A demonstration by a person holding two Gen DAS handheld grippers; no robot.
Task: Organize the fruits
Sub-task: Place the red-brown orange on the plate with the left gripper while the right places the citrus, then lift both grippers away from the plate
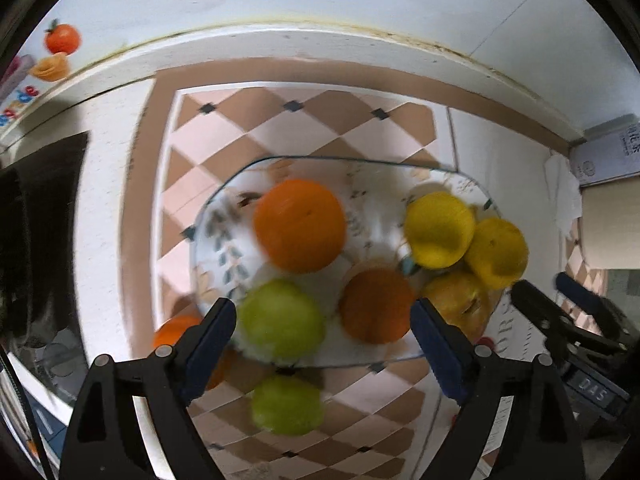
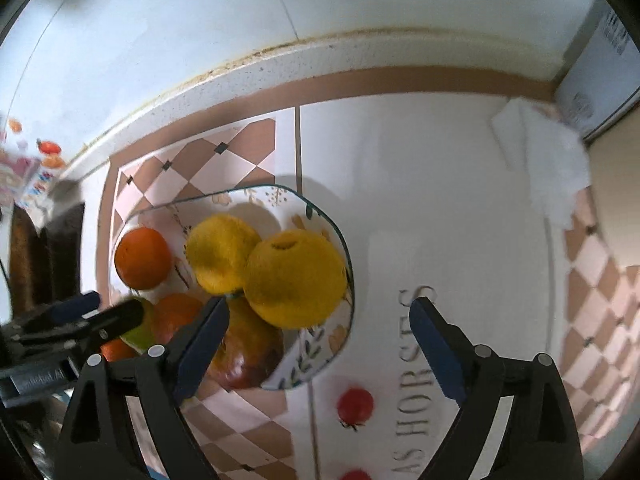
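Observation:
A glass plate with a leaf pattern holds two oranges, a green apple, two yellow fruits and a red-yellow apple. A second green apple and an orange lie on the cloth beside the plate. My left gripper is open and empty above the plate's near edge. My right gripper is open and empty over the plate's right edge, near a yellow fruit and the red-yellow apple. The left gripper's fingers show at the left of the right wrist view.
A checked tablecloth covers the counter, with printed tomatoes and lettering. A white tissue and a box stand at the right by the wall. A dark object lies at the left.

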